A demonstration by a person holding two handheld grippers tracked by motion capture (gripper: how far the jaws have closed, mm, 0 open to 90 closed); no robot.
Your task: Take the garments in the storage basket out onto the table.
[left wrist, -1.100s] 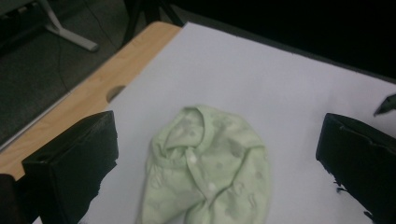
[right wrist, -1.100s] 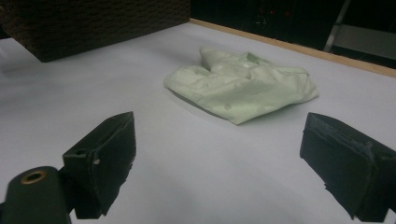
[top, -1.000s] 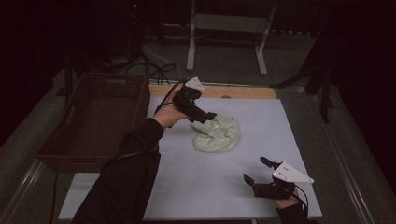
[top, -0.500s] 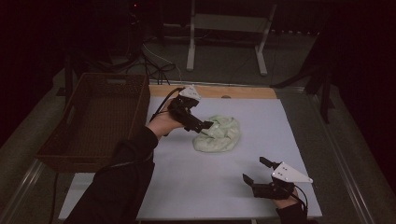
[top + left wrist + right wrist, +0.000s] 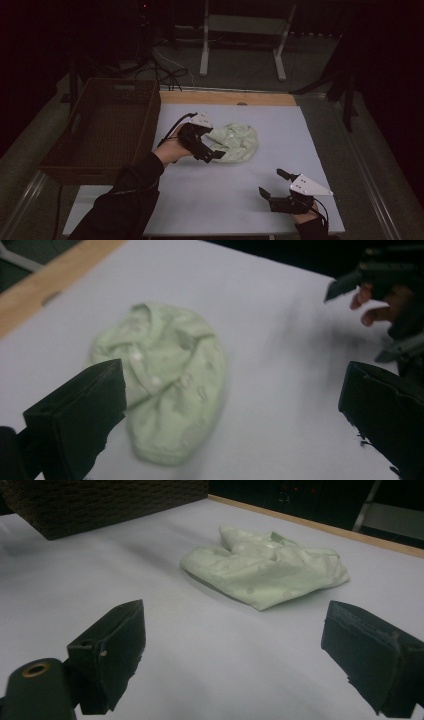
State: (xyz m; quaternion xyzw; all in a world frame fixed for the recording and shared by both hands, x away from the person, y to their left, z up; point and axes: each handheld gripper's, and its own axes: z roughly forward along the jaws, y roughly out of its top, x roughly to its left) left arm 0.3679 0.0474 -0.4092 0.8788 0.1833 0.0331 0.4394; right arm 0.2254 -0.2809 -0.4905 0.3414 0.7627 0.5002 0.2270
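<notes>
The green cloth lies crumpled on the white mat, toward its far middle, folded into a loose lump with snaps showing. The left gripper hangs just at its near-left edge, jaws spread wide and holding nothing, likely lined up to pinch a fold. The right gripper rests well apart at the mat's near corner, also spread and unloaded, probably waiting. A basket sits left of the mat, a likely destination.
</notes>
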